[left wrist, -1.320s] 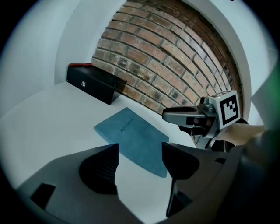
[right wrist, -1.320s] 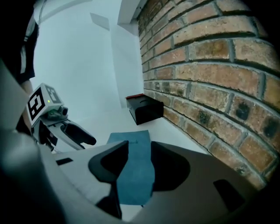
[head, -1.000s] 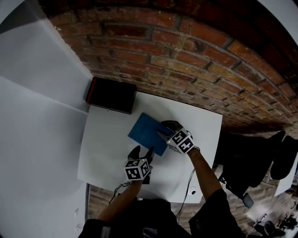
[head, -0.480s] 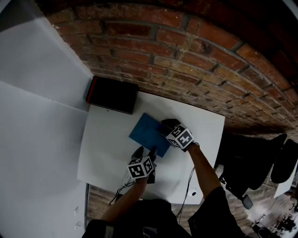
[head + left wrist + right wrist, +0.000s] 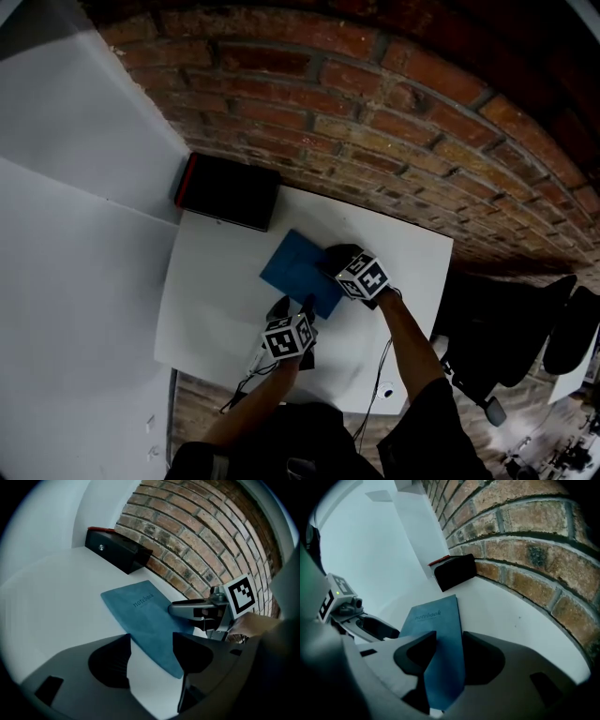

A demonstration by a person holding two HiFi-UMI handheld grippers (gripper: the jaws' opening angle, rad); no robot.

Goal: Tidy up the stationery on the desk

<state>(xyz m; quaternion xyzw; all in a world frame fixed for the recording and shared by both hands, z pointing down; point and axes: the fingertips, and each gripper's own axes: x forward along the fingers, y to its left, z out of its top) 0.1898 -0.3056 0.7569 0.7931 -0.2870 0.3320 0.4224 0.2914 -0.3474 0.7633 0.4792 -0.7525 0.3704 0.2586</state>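
Two grippers meet at one blue notebook [image 5: 298,270], which lies flat near the middle of the white desk [image 5: 216,291], turned askew to the desk's edges. Its cover reads "notebook".

Seen from the head view, the left gripper [image 5: 292,305] sits at 6 o'clock of the notebook, at the book's near edge. In the left gripper view its jaws stand spread, with the near edge of the blue cover and a strip of bare white desk showing in the gap; neither pad presses on the cover.

From the head view, the right gripper [image 5: 328,261] is at 3 o'clock of the notebook, over its right-hand corner. In the right gripper view its jaws are wide apart and have just been opening; the notebook's end runs between them, but the pads do not pinch it.

Farther off, between 10 and 11 o'clock of the notebook, a black box [image 5: 228,192] with a red edge sits at the desk's far left corner, against the brick wall [image 5: 375,122], well apart from the book and both grippers.
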